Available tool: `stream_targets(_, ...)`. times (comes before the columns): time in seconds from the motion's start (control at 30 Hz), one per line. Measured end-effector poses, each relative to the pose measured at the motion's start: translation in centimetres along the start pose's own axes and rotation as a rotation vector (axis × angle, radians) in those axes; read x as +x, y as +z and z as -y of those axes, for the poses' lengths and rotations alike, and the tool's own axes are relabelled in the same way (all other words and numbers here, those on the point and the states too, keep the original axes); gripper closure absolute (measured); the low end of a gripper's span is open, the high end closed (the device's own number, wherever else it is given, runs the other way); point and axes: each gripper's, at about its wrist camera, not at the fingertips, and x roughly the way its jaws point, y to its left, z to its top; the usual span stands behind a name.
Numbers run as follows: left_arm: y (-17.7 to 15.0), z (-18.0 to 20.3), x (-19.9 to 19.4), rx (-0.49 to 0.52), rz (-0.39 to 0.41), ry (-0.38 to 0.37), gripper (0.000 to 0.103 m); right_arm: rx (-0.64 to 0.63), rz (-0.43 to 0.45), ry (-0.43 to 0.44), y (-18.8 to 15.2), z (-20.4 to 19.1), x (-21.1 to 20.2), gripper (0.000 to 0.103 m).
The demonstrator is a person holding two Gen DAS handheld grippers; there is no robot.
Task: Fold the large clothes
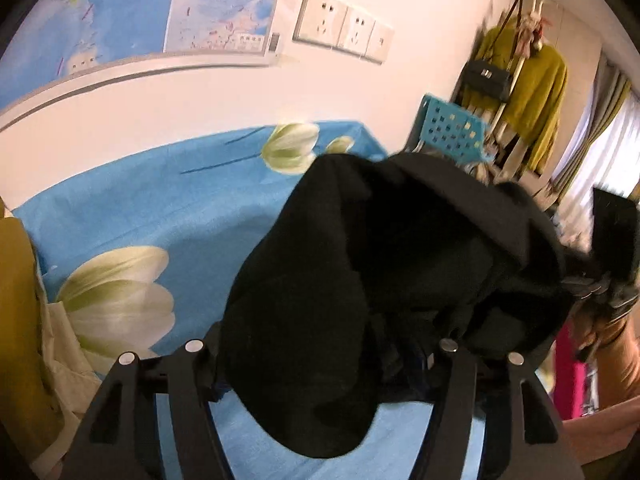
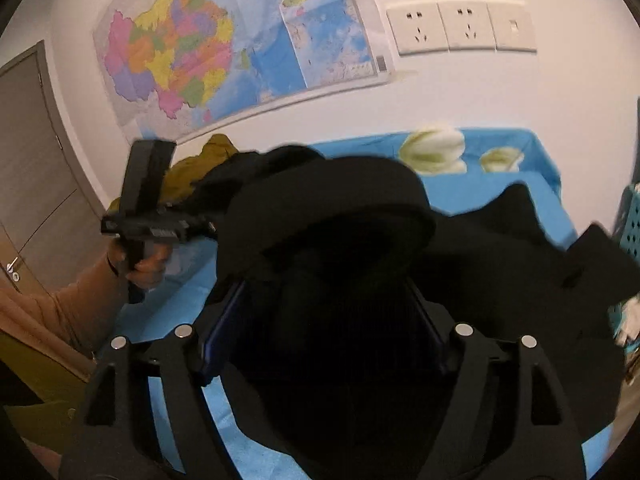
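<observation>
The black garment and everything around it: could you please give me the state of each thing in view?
black garment: bunched, lifted off the sheet, fabric between both grippers' fingers
left gripper: part open, cloth draped between its fingers
right gripper: part open, cloth between its fingers
blue floral sheet: spread flat
mustard garment: crumpled by the wall
yellow sweater: hanging on a rack

Black garment crowds the middle; blue sheet open toward the wall

The bunched black garment (image 1: 360,280) fills the centre. Bare blue flowered sheet (image 1: 160,208) lies clear toward the wall. A mustard garment (image 1: 16,300) bounds one end; a blue perforated basket (image 1: 452,132) stands beyond the other.
</observation>
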Motion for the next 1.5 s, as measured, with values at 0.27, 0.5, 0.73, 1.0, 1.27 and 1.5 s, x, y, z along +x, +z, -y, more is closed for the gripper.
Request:
stream_targets(0.27,1.0,-0.4,-0.4,-0.043,-0.007,-0.006,0.09,-0.027,0.136,-0.068,3.8,1.1,-2.9,0.097)
stream_targets(0.5,10.5,7.4,-6.6,0.143,0.212,0.042,0.093,-0.336,0.36,-0.355,15.0,-3.0,-12.0,0.098)
stream_targets(0.73,18.3,16.1,-16.7,0.288,0.498,0.144,0.093,-0.381,0.596,-0.495,22.8,-4.5,-23.8,0.098)
stream_targets(1.0,19.9,21.9,-25.4,0.363,0.638,0.335,0.094,-0.49,0.746,-0.529,23.6,-8.6,-31.8,0.098)
stream_targets(1.27,16.0,22.8,-29.6,0.372,0.606,0.396,0.095,-0.496,0.721,-0.392,20.0,-10.2,-34.9,0.098)
stream_targets(1.5,10.6,23.7,-34.7,0.376,0.635,0.436,0.095,-0.543,0.704,-0.225,17.1,-12.0,-36.2,0.098)
